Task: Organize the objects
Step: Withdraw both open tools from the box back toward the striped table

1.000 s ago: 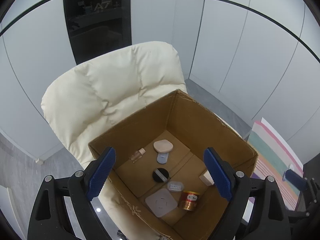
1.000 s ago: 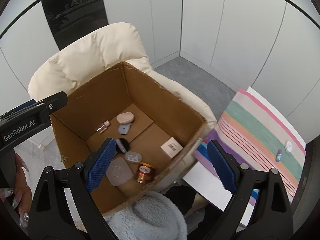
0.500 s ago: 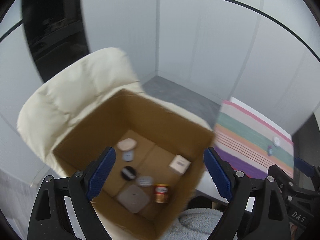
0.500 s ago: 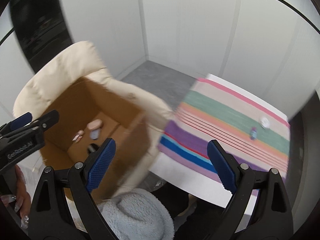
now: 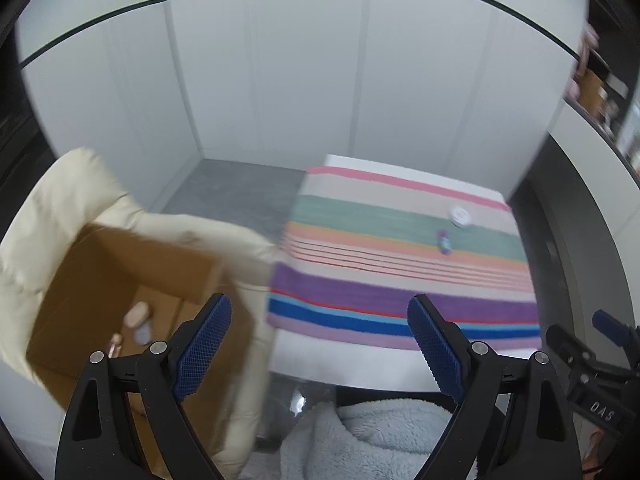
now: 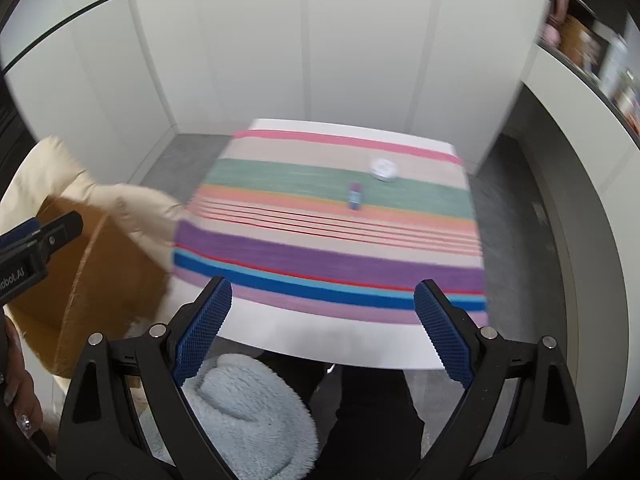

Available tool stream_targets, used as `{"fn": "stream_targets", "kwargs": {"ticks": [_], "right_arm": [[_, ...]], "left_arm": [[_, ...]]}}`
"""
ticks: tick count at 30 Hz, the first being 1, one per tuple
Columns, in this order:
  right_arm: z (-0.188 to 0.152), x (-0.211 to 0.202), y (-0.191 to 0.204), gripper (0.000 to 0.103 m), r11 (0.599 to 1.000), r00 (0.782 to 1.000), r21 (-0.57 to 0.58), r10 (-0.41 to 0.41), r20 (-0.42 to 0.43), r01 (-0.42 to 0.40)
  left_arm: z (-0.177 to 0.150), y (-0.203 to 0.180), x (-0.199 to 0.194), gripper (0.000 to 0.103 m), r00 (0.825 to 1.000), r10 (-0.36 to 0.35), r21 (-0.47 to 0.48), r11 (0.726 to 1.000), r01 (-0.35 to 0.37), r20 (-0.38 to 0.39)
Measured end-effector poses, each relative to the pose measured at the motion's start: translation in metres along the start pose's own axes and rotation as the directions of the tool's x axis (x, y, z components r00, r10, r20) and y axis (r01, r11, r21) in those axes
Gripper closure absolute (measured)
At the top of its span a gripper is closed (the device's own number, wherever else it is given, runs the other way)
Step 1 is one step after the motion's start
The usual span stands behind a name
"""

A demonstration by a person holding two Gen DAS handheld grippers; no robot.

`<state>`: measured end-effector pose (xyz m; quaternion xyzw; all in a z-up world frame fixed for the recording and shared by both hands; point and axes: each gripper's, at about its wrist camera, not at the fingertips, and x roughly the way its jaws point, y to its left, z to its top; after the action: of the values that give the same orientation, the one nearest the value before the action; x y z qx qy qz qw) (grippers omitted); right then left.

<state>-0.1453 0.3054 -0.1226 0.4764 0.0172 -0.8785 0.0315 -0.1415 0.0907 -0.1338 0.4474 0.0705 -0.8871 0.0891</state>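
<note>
Leftmost, a cardboard box propped open-topped on a cream cushioned chair, presumably as the collecting bin, with a few small items dimly visible on its floor. Next, left gripper with jaws wide apart and empty, aimed down toward the near edge of the bench. Then right gripper, likewise spread and holding nothing. Farther right on the striped cloth, a small purple tube lying flat and a white round jar just beside it, probably awaiting pickup.
</note>
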Motion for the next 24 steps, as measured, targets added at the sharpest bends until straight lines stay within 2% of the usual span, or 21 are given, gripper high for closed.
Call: {"fn": "stream_targets", "kwargs": {"ticks": [4, 13, 18, 21, 24], "right_arm": [[-0.009, -0.003, -0.041, 0.009, 0.997, 0.999, 0.066, -0.040, -0.007, 0.041], [-0.019, -0.005, -0.103, 0.009, 0.985, 0.997, 0.152, -0.079, 0.001, 0.078], [-0.008, 0.023, -0.129, 0.009, 0.983, 0.997, 0.166, -0.076, 0.011, 0.073], [0.007, 0.052, -0.148, 0.009, 0.982, 0.998, 0.184, -0.054, 0.015, 0.050], [0.029, 0.088, -0.166, 0.009, 0.981, 0.998, 0.185, -0.065, 0.017, 0.061]], "left_arm": [[0.000, -0.038, 0.010, 0.012, 0.997, -0.061, 0.055, 0.996, 0.064, -0.050], [0.002, -0.097, 0.039, 0.012, 0.986, -0.105, 0.108, 0.987, 0.119, -0.127], [0.021, -0.139, 0.088, 0.012, 0.982, -0.084, 0.193, 0.974, 0.116, -0.168], [0.034, -0.164, 0.127, 0.012, 0.982, -0.081, 0.220, 0.968, 0.118, -0.172], [0.043, -0.190, 0.175, 0.012, 0.974, -0.090, 0.236, 0.962, 0.139, -0.207]]}}
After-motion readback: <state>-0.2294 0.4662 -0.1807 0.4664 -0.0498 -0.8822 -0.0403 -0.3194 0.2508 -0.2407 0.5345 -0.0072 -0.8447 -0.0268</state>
